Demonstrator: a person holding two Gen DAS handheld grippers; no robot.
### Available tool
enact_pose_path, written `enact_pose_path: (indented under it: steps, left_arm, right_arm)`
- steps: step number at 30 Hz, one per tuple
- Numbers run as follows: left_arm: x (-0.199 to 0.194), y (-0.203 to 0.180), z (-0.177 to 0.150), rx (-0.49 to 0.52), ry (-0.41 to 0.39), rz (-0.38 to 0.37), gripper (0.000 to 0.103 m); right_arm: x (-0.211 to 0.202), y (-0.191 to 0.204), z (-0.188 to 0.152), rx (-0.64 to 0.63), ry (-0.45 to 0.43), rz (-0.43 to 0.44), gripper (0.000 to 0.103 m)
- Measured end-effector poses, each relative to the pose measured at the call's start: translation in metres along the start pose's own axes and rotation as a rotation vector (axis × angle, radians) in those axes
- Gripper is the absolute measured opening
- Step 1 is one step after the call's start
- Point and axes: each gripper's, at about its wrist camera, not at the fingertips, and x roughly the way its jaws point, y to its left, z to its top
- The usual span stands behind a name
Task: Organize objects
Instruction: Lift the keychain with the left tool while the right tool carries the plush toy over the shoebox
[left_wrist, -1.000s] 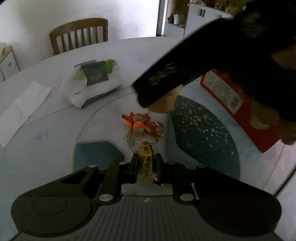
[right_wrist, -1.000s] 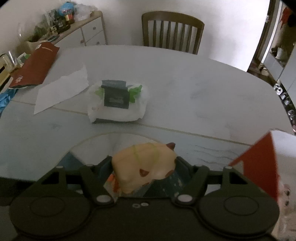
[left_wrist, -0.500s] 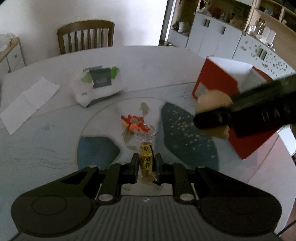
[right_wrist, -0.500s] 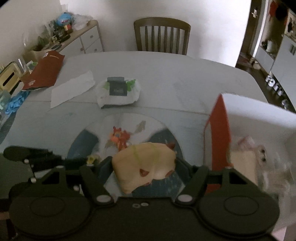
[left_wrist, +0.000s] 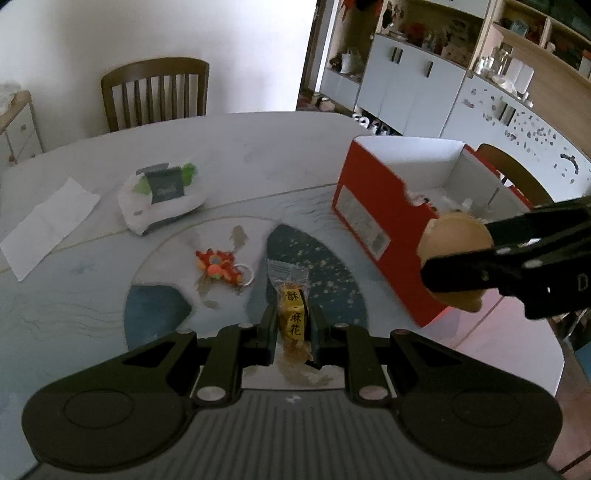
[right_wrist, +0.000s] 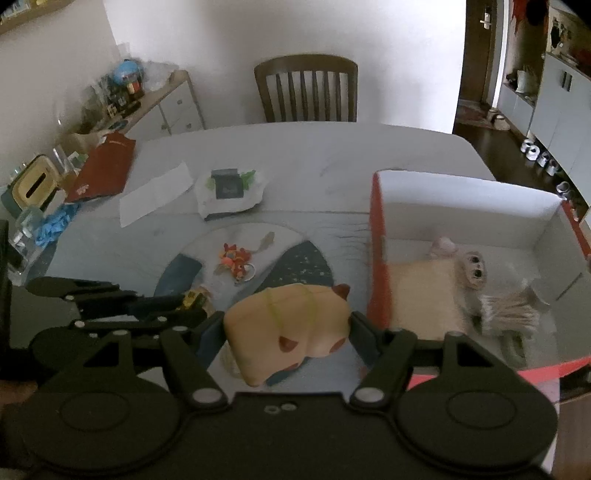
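Note:
My left gripper (left_wrist: 292, 323) is shut on a clear snack packet (left_wrist: 291, 314) with a yellow label, lifted above the table. My right gripper (right_wrist: 288, 326) is shut on a soft tan toy (right_wrist: 288, 325) with brown spots, held just left of the red box (right_wrist: 377, 258). From the left wrist view the right gripper (left_wrist: 448, 264) hovers with the tan toy (left_wrist: 456, 240) at the near corner of the red box (left_wrist: 373, 225). Inside the box lie a plush animal (right_wrist: 436, 280) and a bundle of sticks (right_wrist: 509, 314). An orange keyring toy (left_wrist: 218, 264) lies on the table.
A white wipes pack (left_wrist: 162, 192) and a paper sheet (left_wrist: 48, 225) lie at the back left of the table. A wooden chair (right_wrist: 306, 88) stands behind the table. A red folder (right_wrist: 107, 170), blue gloves (right_wrist: 55, 225) and a tissue box (right_wrist: 33, 182) sit at the far left.
Both grippers have risen. The right one carried the tan toy rightward to the red box, clearing the left wrist view. The left one lifted the snack packet off the table.

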Motion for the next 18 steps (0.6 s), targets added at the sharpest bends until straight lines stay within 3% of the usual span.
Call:
enact_pose_path:
  steps: [9, 18]
  left_arm:
    - [-0.009, -0.046, 0.018, 0.023, -0.039, -0.008, 0.017]
    - [0.005, -0.097, 0.039, 0.049, -0.053, -0.017, 0.017]
  right_arm:
    - [-0.029, -0.042, -0.012, 0.009, -0.039, 0.004, 0.070]
    - [-0.044, -0.102, -0.020, 0.041, -0.058, -0.024, 0.070]
